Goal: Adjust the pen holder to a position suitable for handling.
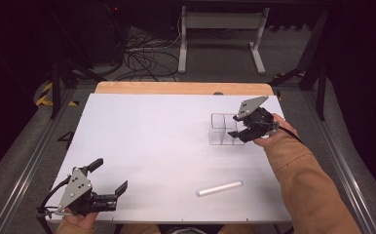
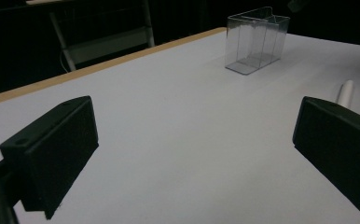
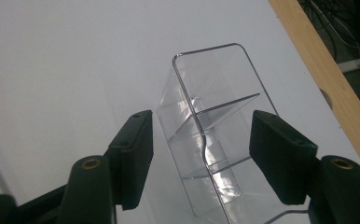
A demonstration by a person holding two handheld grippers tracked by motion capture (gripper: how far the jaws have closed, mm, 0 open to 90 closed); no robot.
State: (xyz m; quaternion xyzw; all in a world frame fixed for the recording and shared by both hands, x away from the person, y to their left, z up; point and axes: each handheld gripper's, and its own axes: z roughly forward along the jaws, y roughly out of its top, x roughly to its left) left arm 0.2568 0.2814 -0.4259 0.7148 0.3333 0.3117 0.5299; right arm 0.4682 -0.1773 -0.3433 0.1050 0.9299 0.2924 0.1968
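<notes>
A clear plastic box [image 1: 221, 129] with inner dividers stands at the right of the white table [image 1: 147, 136]. My right gripper [image 1: 238, 128] reaches it from the right. In the right gripper view the near end of the box [image 3: 215, 84] sits between the jaws of the right gripper [image 3: 208, 158]; a strip of table shows between the left pad and the box wall, so the jaws are open. A white stick [image 1: 220, 188] lies near the front edge. My left gripper [image 1: 110, 175] rests at the front left, open and holding nothing. Its own view looks past the left gripper [image 2: 192, 154] to the box [image 2: 257, 39] and the stick [image 2: 346, 91].
A wooden strip [image 1: 176, 88] borders the table's far edge. Beyond it on the floor are tangled cables [image 1: 142, 58] and the white legs of another stand [image 1: 220, 29]. Metal rails [image 1: 25, 170] run along both sides of the table.
</notes>
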